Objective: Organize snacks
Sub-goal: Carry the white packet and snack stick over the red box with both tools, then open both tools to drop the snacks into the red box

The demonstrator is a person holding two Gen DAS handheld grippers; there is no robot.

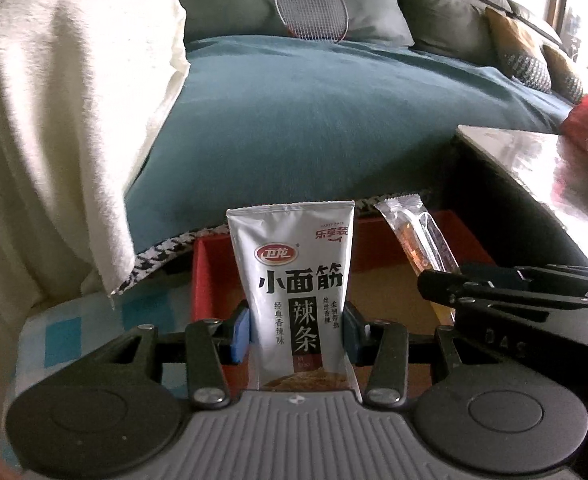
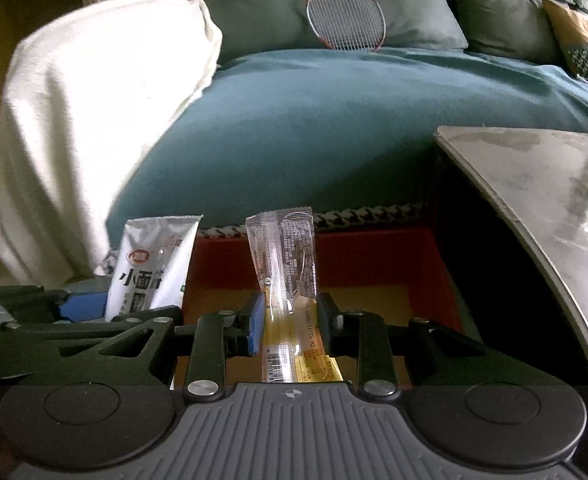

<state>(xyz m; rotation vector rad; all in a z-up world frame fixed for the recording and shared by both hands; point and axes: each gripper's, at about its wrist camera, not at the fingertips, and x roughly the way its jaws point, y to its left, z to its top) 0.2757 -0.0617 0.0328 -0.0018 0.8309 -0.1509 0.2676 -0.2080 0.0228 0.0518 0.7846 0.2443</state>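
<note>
Left gripper [image 1: 297,330] clamps silver snack pouch [image 1: 294,276], right gripper [image 2: 289,324] clamps clear stick packet [image 2: 283,264], both above the red box [image 2: 374,256]; risk: side-by-side grippers colliding, slick wrappers slipping outside it.

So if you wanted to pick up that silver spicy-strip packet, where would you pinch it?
Probably across its lower middle, as the left gripper does now: the silver packet is a flat, floppy pouch, so the jaws come at its two long side edges and squeeze inward, leaving the crimped top seal free. Gripping low on the body seems to keep it standing upright over the red box.
</note>
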